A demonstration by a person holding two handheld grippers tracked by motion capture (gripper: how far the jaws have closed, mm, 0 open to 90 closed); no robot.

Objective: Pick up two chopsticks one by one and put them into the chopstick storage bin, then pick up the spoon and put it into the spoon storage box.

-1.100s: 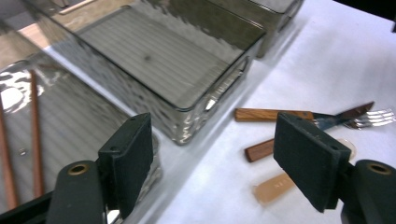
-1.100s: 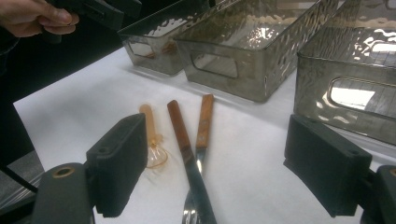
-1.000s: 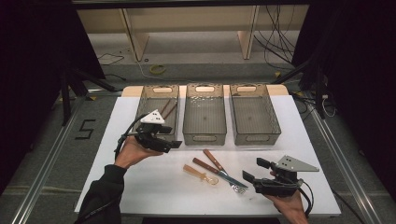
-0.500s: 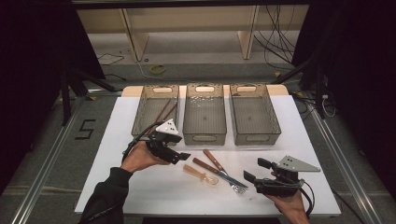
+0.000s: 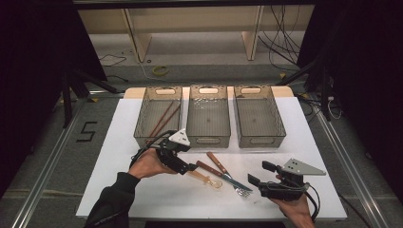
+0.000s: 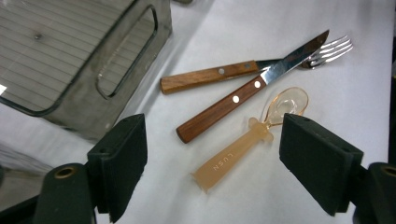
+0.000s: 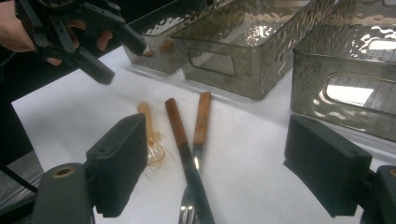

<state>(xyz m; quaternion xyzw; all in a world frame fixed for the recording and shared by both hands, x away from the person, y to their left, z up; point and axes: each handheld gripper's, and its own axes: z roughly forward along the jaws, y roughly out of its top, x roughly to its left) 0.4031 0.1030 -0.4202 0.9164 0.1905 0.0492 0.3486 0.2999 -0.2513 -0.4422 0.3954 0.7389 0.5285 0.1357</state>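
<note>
— Comparing with a second ago, our left gripper [image 5: 187, 167] has come away from the left bin [image 5: 142, 130] and dropped toward the cutlery on the surface [image 5: 119, 142]; its fingers [image 6: 119, 163] have just been opening and stand wide apart, nothing between them.

— So which piece do we take?

— The amber spoon [image 6: 247, 142] lies nearest, framed between the fingers, beside the knife [image 6: 252, 88] and the fork [image 6: 261, 67]. Chopsticks [image 5: 161, 118] already lie in that left bin, so we judge a sorting pick is next.

— And our right gripper [image 5: 259, 183]?

— Unmoved, fingers apart, empty, just right of the fork.
</note>
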